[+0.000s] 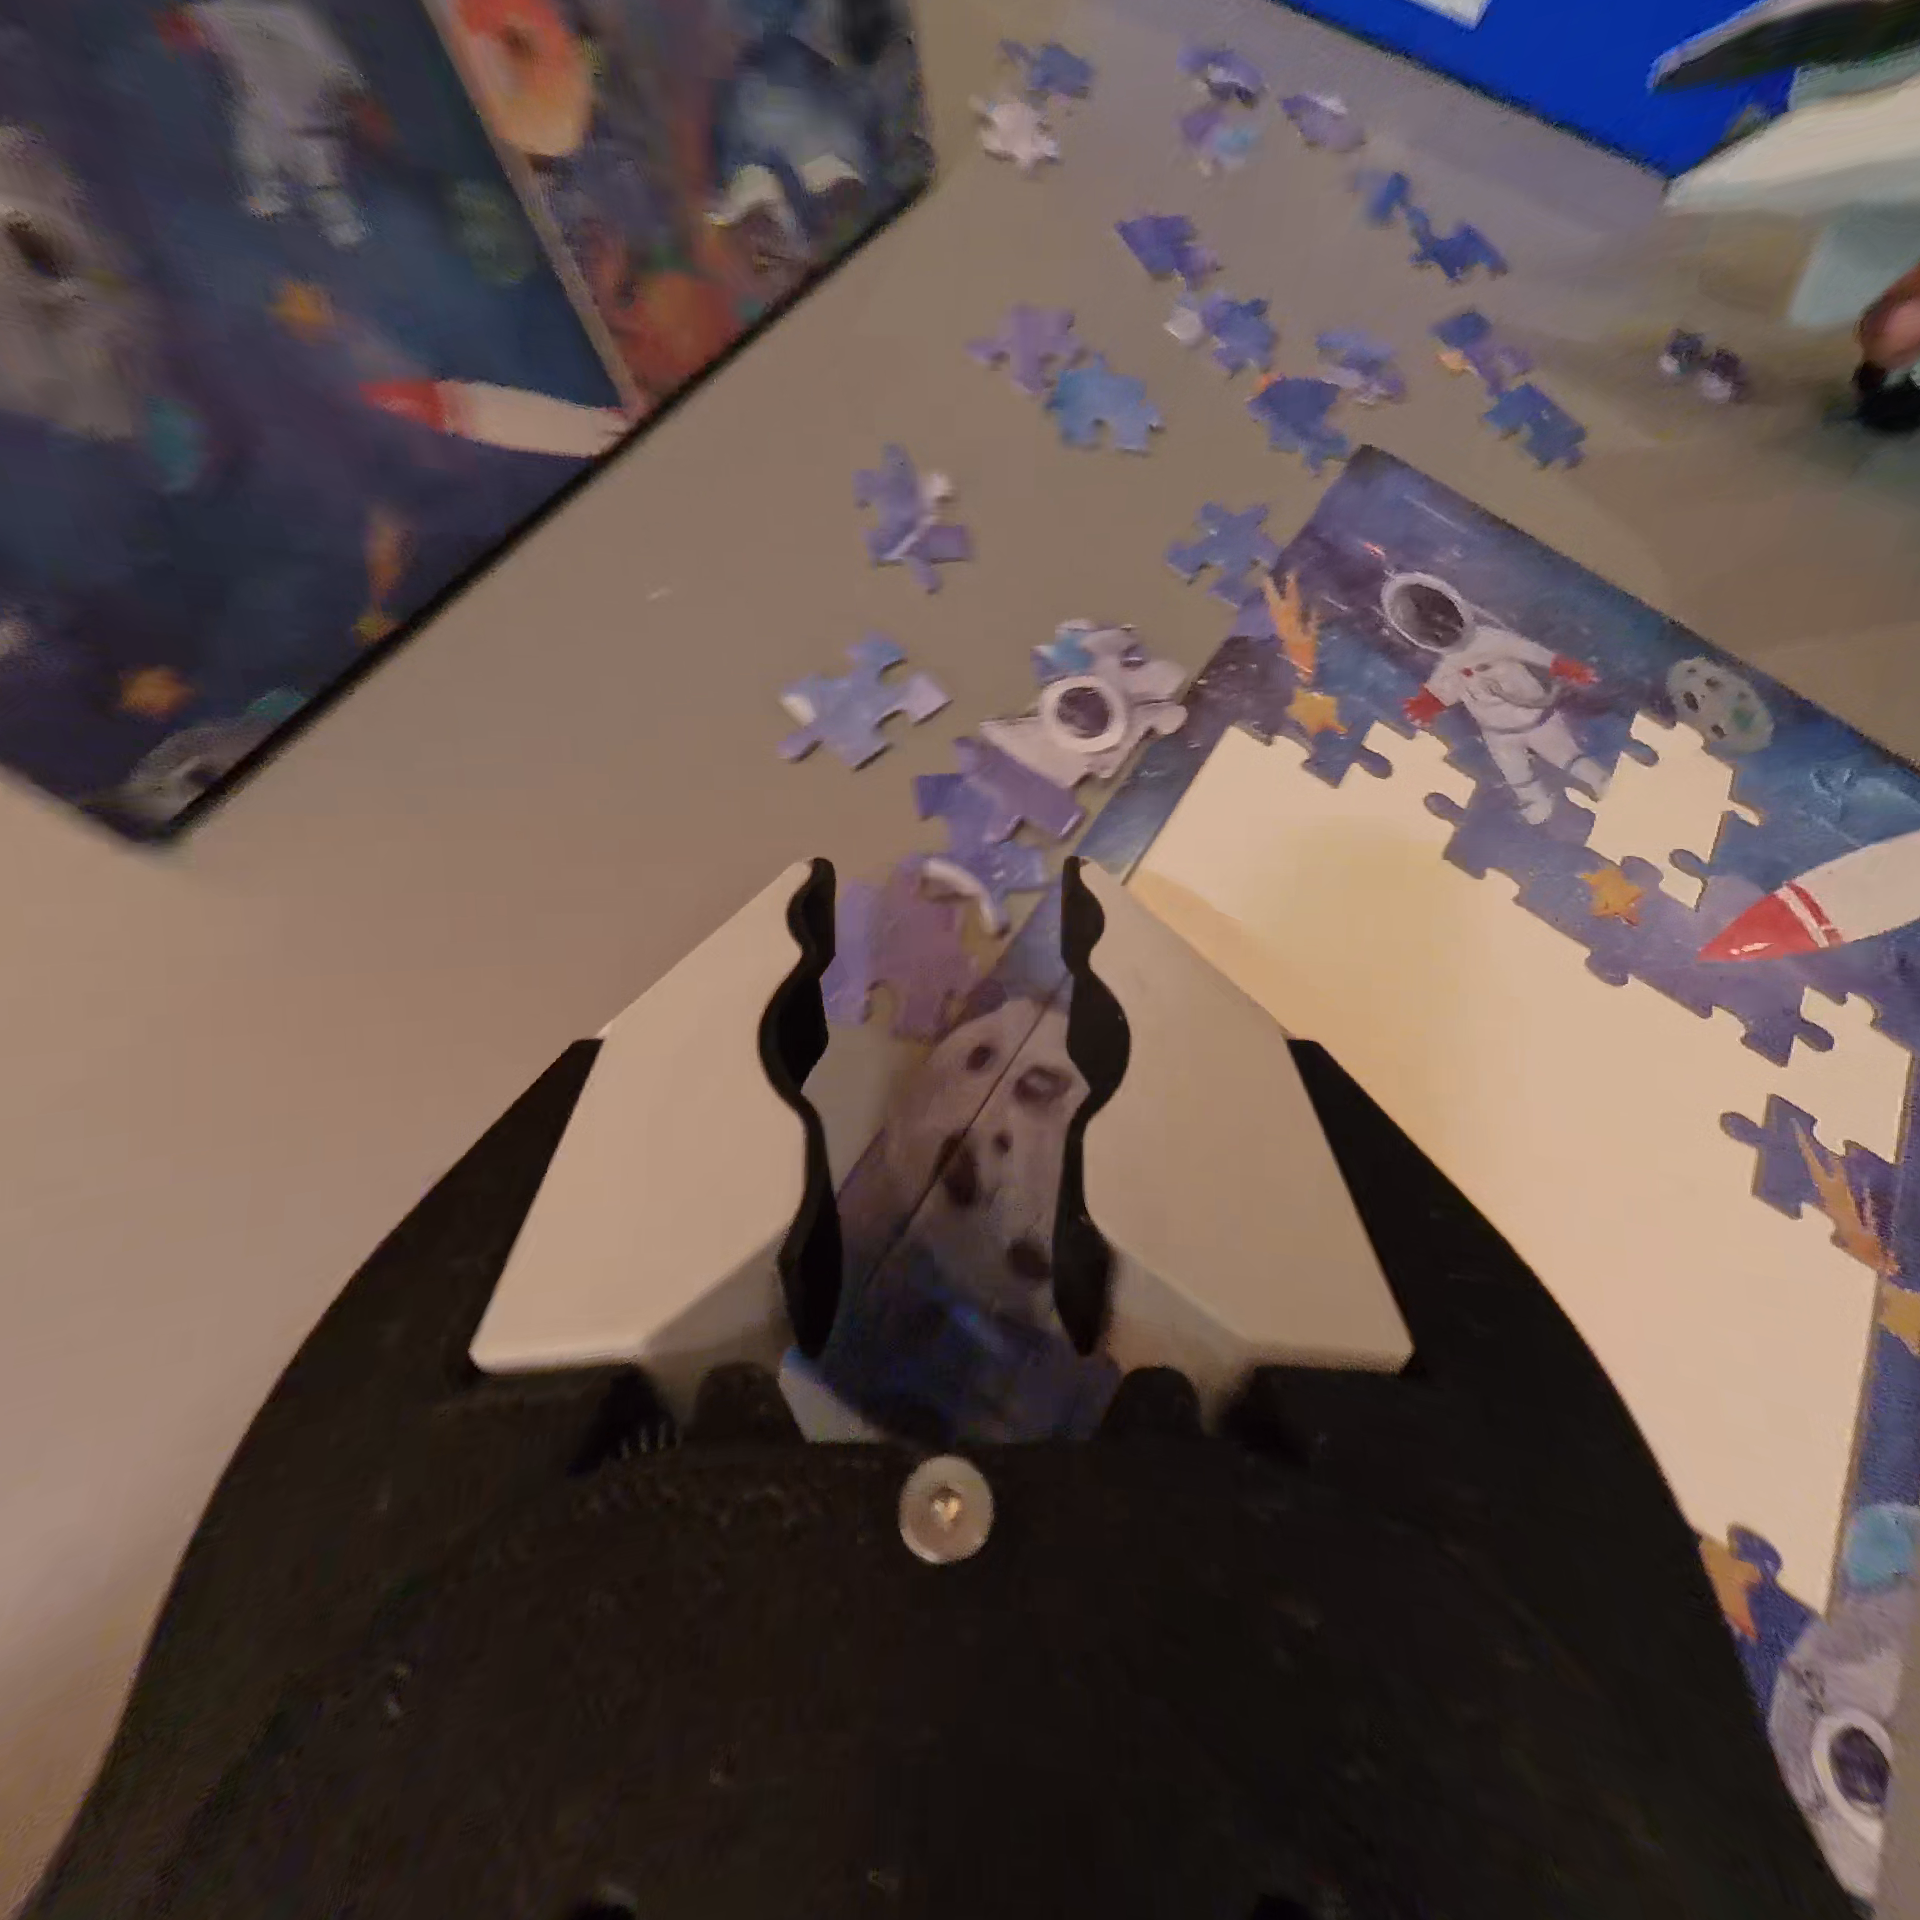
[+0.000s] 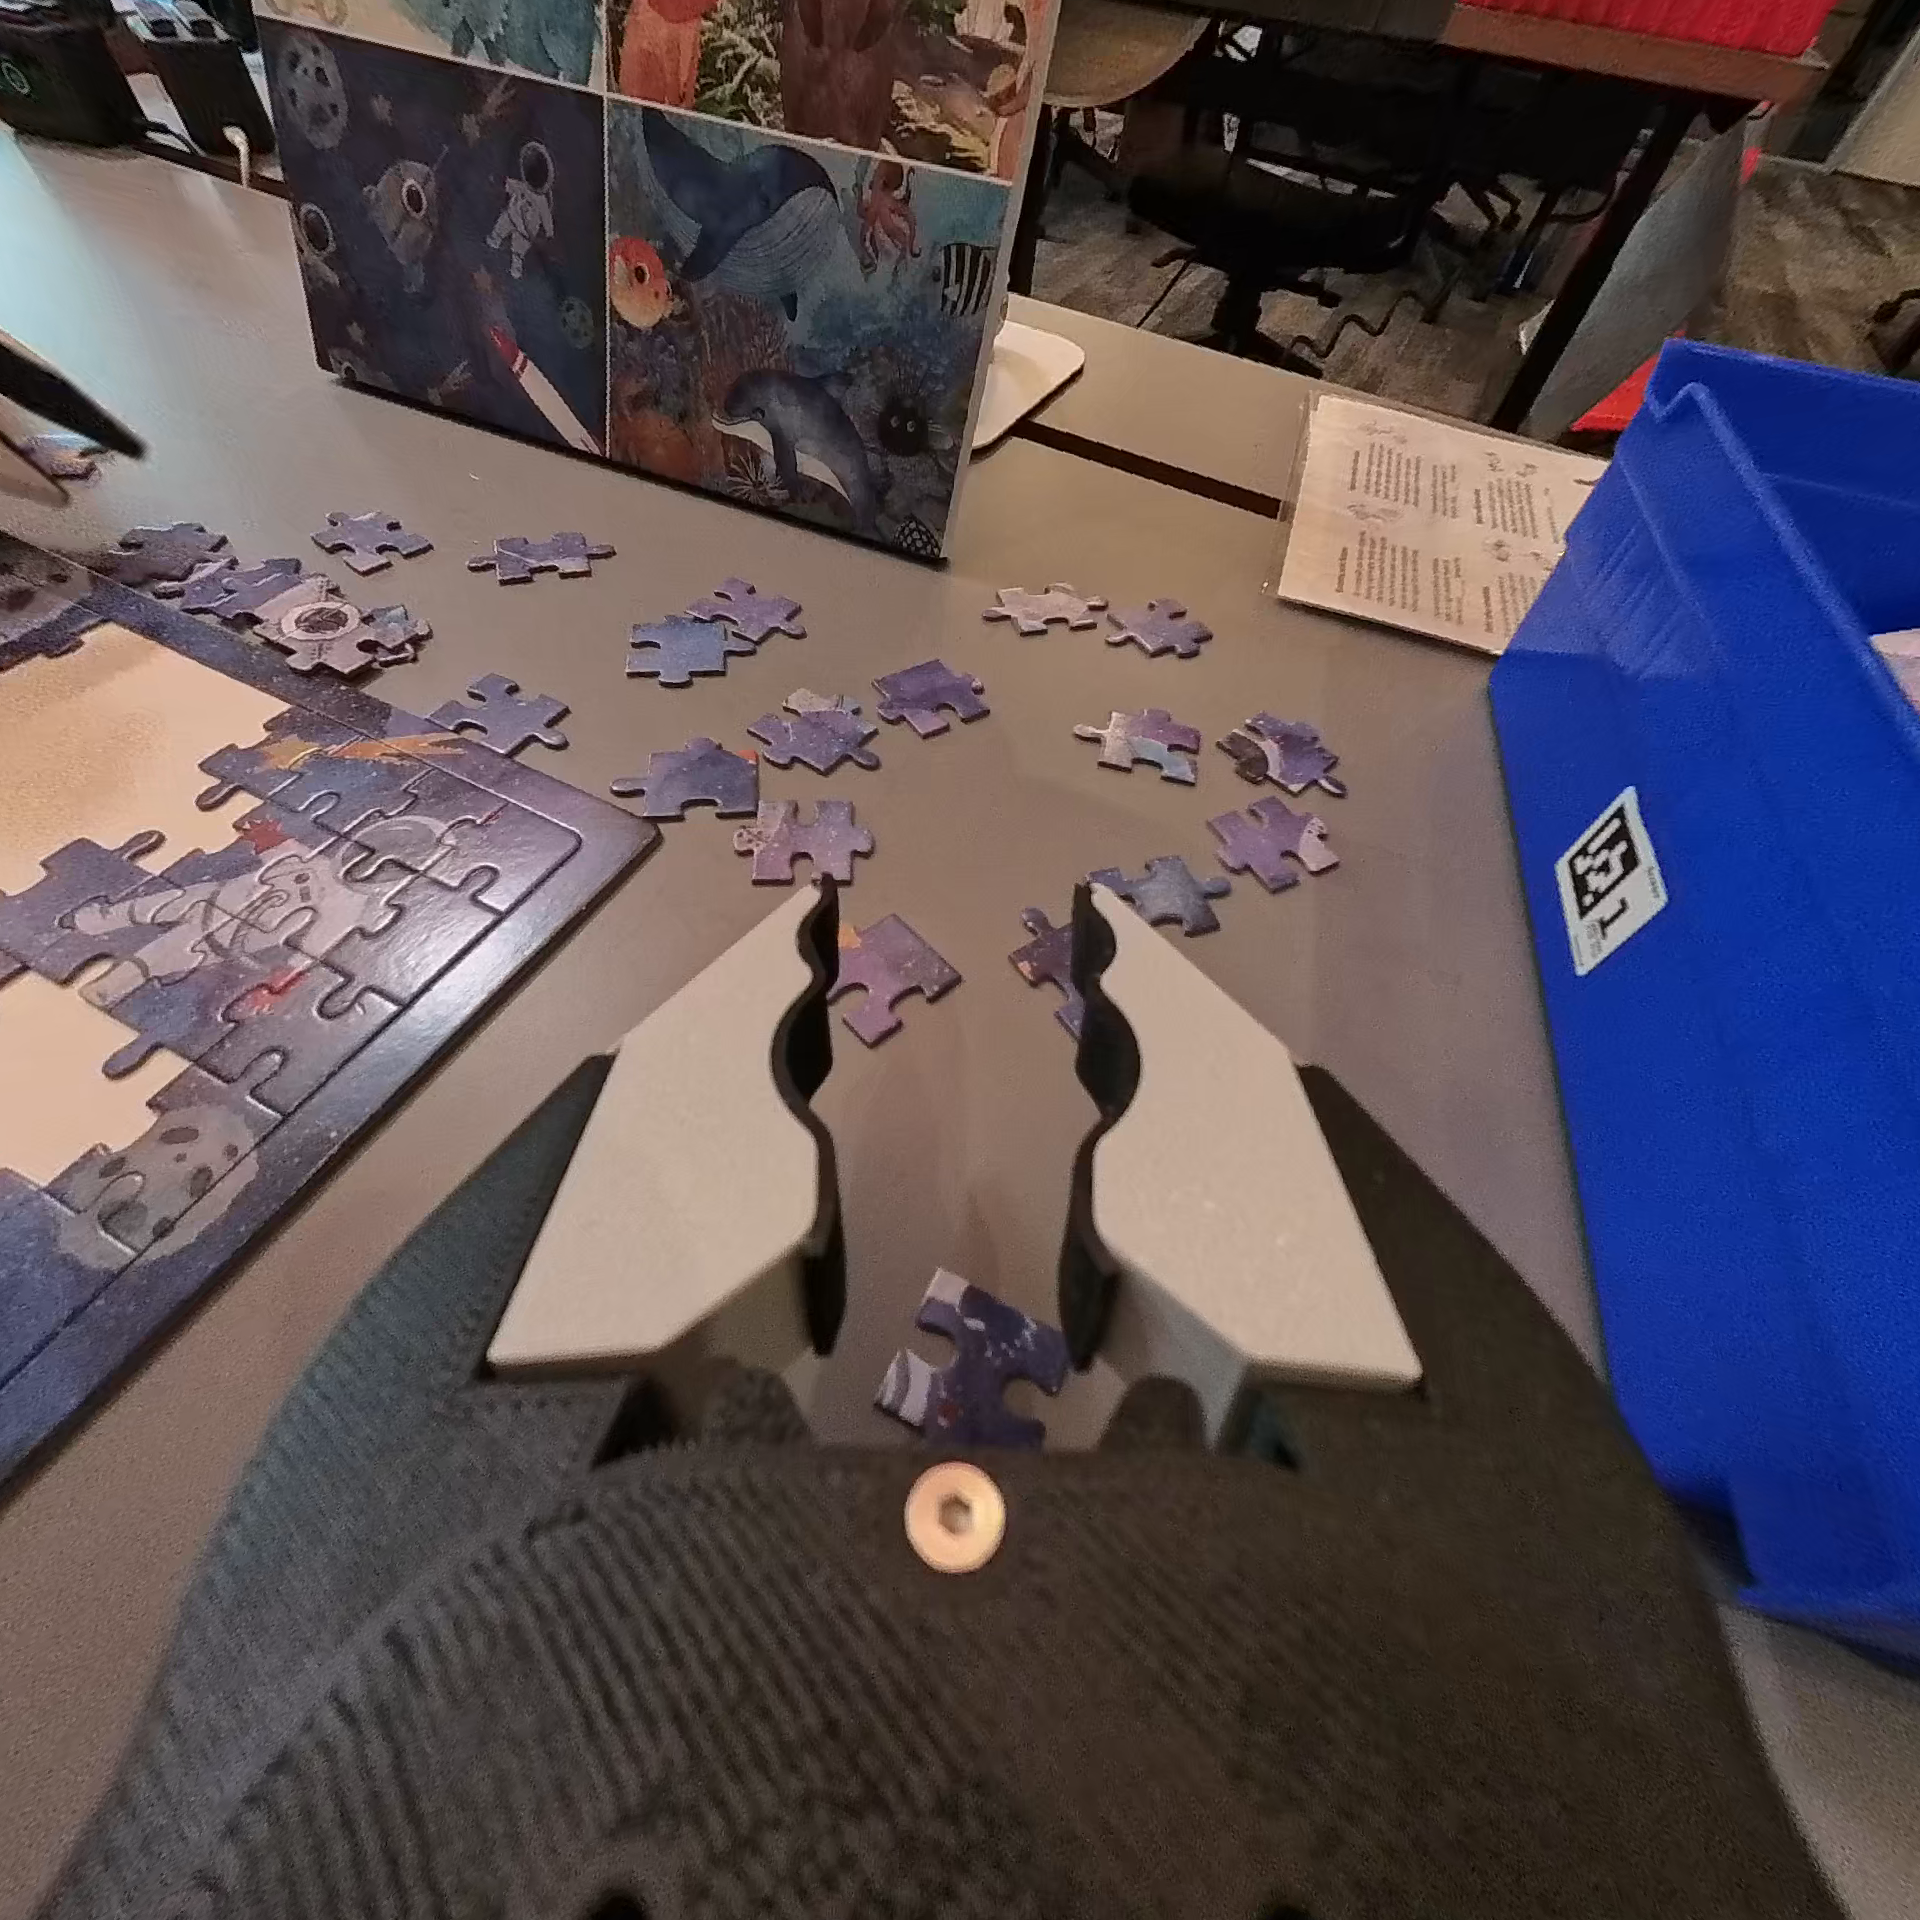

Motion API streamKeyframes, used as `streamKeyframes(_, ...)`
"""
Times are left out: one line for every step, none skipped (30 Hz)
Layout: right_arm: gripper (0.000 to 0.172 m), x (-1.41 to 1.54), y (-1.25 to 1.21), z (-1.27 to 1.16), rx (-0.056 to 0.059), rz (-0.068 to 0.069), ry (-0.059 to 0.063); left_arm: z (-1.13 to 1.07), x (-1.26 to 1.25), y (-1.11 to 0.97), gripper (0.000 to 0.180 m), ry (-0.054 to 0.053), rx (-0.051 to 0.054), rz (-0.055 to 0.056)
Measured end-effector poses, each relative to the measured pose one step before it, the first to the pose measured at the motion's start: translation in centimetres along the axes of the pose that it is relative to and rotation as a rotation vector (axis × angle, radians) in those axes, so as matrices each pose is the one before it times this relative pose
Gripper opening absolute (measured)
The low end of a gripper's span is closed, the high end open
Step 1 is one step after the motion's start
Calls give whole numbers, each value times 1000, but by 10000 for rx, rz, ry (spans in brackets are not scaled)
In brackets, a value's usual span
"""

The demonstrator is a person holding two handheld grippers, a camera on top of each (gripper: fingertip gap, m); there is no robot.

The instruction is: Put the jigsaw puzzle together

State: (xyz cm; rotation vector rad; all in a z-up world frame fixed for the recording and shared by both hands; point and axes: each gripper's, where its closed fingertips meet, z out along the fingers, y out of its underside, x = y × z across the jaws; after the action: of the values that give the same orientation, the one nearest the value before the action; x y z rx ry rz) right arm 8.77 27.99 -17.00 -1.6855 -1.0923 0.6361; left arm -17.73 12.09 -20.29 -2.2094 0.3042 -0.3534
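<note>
With both sets of jaws spread and nothing clamped, readings as follows.

Left gripper: jaws apart, pads clear of all objects; poised above the near left edge of the puzzle frame.
Below left jaws: pale purple puzzle piece flat on the table, partly over the frame edge; not pinched.
Beyond left jaws: astronaut-helmet piece just outside the frame, touching neighbouring loose pieces.
Puzzle frame: blue border, cream base exposed in the middle; assembled section with astronaut and rocket at far right.
Right gripper: jaws apart, pressed on nothing; low over the grey table.
Between right jaws: purple piece just inside the left fingertip, flat on the table; dark blue piece partly hidden behind the right finger.
Near right jaw base: blue piece flat on the table under the gripper.
Farther out: scattered loose pieces across the table centre.
Far side: upright picture box.
Right side: blue bin with a square marker tag; printed sheet beyond it.
</note>
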Motion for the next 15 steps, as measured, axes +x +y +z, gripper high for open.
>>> streamKeyframes(44,15,4,8,-3,21,-8,948,652,-135,46,29,-357,420)
streamKeyframes(44,-1,-12,-5,4,11,-6,908,431,-104,48,-74,-406,499)
streamKeyframes(44,-5,-8,-13,11,-1,-5,793,260,-88,49,-126,-402,496)
streamKeyframes(44,-16,-37,-27,21,-12,0,686,143,-175,49,-119,-319,434)
streamKeyframes(44,-11,-31,-21,24,-17,2,614,137,-212,49,-28,-260,347)
streamKeyframes(44,-21,-13,-26,18,-17,2,563,97,-170,49,52,-227,218)
streamKeyframes(44,-11,-18,-7,7,-13,-2,442,149,-275,51,155,-79,68)
streamKeyframes(44,-21,14,-1,-5,-13,-4,272,255,-333,49,276,25,-93)
streamKeyframes(44,-23,20,-7,-8,-16,-2,178,481,-2,42,416,-129,-117)
streamKeyframes(44,-20,-2,-5,1,-20,-2,52,623,23,38,460,-59,-119)
streamKeyframes(44,-30,-6,-11,5,-26,0,-39,202,2,38,130,9,-91)
streamKeyframes(44,-31,8,13,-7,-29,2,-58,26,77,38,-6,-10,5)
streamKeyframes(44,-31,35,29,-26,-28,-3,-83,-3,60,38,-43,-2,24)
streamKeyframes(44,-38,40,32,-33,-28,-5,-130,-47,-19,37,-67,39,25)
streamKeyframes(43,-33,29,27,-22,-29,1,-229,-42,-167,37,-65,141,27)
